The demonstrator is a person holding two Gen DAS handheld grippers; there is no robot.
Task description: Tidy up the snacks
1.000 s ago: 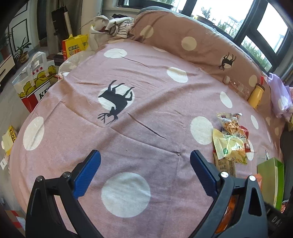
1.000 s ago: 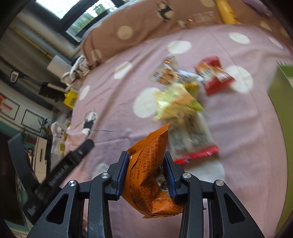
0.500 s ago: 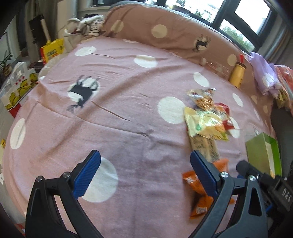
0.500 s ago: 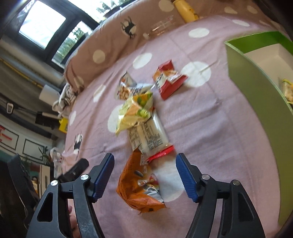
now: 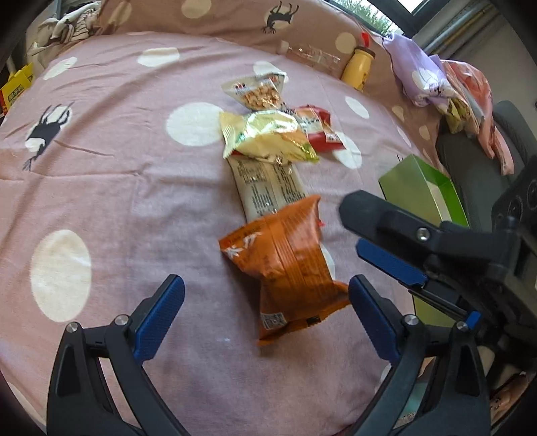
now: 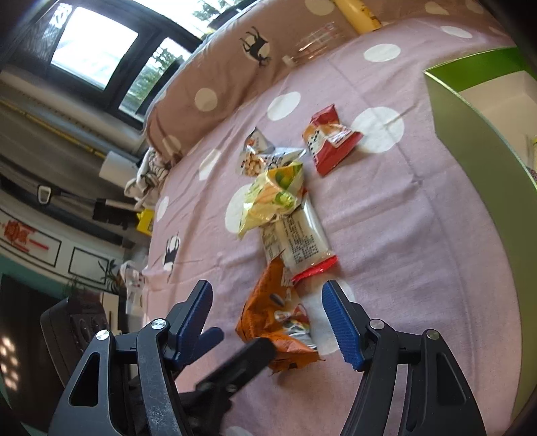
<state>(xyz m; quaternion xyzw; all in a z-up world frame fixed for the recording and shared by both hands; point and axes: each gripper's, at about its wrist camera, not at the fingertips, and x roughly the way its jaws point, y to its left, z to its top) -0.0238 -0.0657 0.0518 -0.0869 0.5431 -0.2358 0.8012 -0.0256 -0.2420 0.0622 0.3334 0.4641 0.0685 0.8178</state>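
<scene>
I am working over a bed [image 5: 100, 187] with a pink spotted sheet, and the snacks lie on it in a loose line. By my guess, the tidy-up has only just started.

My left tongs [image 5: 265, 312] are wide open and hold nothing. The orange snack bag [image 5: 285, 258] lies flat on the sheet between their blue tips, and I can't tell if it touches the right tip. My right tongs [image 6: 266, 317] are open too and hold nothing. In their view the same orange bag lies just past the tips.

The green box [image 6: 470, 134] stands on the bed off to the right side, apart from the snack line. I think the snacks should go in there. I can see its white inside and a tiny bit of something at its edge, but I can't tell what that is. So I can't say that any snack is packed yet.

Now I count what is on the sheet:
- One orange snack bag, the nearest one.
- One long white pack with a red end [image 6: 298, 241], with the orange bag lying partly over its near end.
- One yellow-green bag [image 5: 265, 137], lying on the far end of the white pack.
- One small red pack [image 6: 330, 141], beside the yellow-green bag.
- One clear pack of nuts [image 5: 260, 90], the farthest.

That makes five snacks left to put away, and one box. A yellow bottle [image 5: 357, 68] and a clear bottle [image 5: 310, 57] lie by the long pillow [image 5: 214, 16].
</scene>
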